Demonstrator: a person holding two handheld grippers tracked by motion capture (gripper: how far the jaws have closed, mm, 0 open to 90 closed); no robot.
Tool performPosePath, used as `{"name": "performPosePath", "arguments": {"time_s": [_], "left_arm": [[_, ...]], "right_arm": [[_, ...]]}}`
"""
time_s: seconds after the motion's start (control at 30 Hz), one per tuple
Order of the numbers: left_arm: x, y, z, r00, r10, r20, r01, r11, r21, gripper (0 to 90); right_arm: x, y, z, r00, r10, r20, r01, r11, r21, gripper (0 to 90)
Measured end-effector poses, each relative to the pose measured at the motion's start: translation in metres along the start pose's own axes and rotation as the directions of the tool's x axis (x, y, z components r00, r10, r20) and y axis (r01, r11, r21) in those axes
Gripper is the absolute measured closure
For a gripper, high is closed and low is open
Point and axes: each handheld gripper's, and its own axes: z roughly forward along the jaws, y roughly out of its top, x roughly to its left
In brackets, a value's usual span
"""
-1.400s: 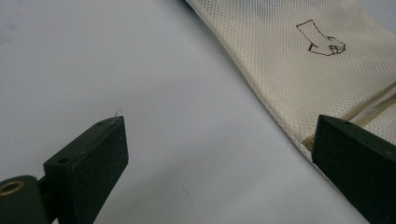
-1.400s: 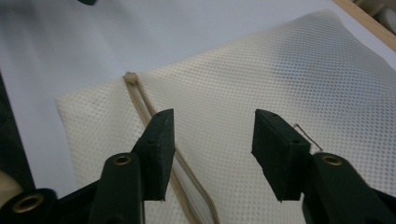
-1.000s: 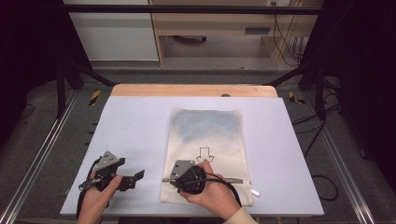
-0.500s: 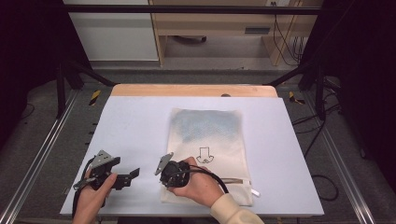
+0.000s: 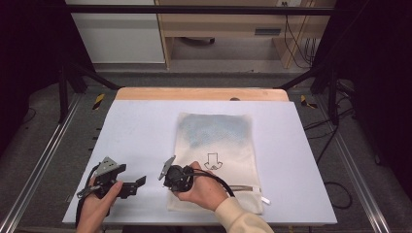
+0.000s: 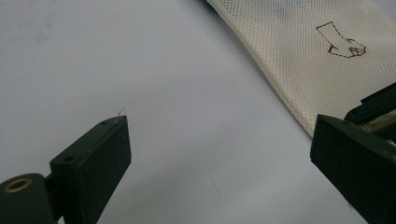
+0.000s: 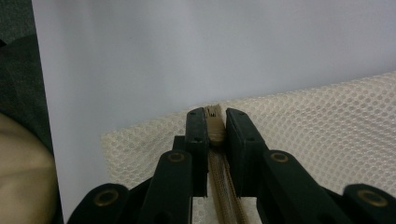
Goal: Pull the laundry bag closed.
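Note:
A cream mesh bag (image 5: 216, 141) lies flat on the white table (image 5: 141, 126), printed with a black arrow (image 5: 212, 161); a zipper (image 5: 243, 188) runs along its near end. My right gripper (image 5: 169, 183) is at the bag's left near corner, shut on the tan zipper pull (image 7: 215, 127), with the zipper tape (image 7: 225, 186) running back between its jaws. My left gripper (image 5: 136, 187) rests on the table just left of the bag, open and holding nothing. In the left gripper view the mesh bag (image 6: 299, 60) lies ahead to the right of the wide-apart left gripper (image 6: 224, 140).
A wooden strip (image 5: 199, 93) borders the table's far edge. Metal frame rails (image 5: 43, 160) run along both sides. The left half of the table is bare white surface. A white tab (image 5: 265, 200) sticks out at the bag's near right corner.
My right gripper has slid left along the zipper, from the bag's middle to its left corner. The left gripper has barely shifted.

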Motion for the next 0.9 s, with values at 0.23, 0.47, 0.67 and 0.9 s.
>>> {"name": "performPosePath", "arguments": {"time_s": [0.23,0.47,0.67,0.9], "left_arm": [[-0.001,0.0,-0.001,1.0,0.002,0.003,-0.002,1.0,0.0,5.2],[-0.006,-0.001,0.001,0.9994,0.012,0.031,-0.013,0.9997,0.019,5.3],[-0.015,-0.003,-0.001,0.9975,0.027,0.065,-0.029,0.9991,0.031,5.4],[-0.027,-0.005,-0.004,0.9887,0.029,0.147,-0.035,0.9986,0.039,6.3]], "right_arm": [[-0.003,0.004,0.0,0.9999,-0.005,-0.015,0.006,1.0,0.019,81.7],[-0.002,0.007,-0.005,0.9998,-0.009,-0.016,0.01,1.0,0.003,81.9],[-0.004,0.011,-0.017,0.9997,-0.016,-0.019,0.016,1.0,-0.002,81.8],[-0.007,0.015,-0.032,0.9993,-0.032,-0.019,0.032,0.999,-0.01,81.9]]}}
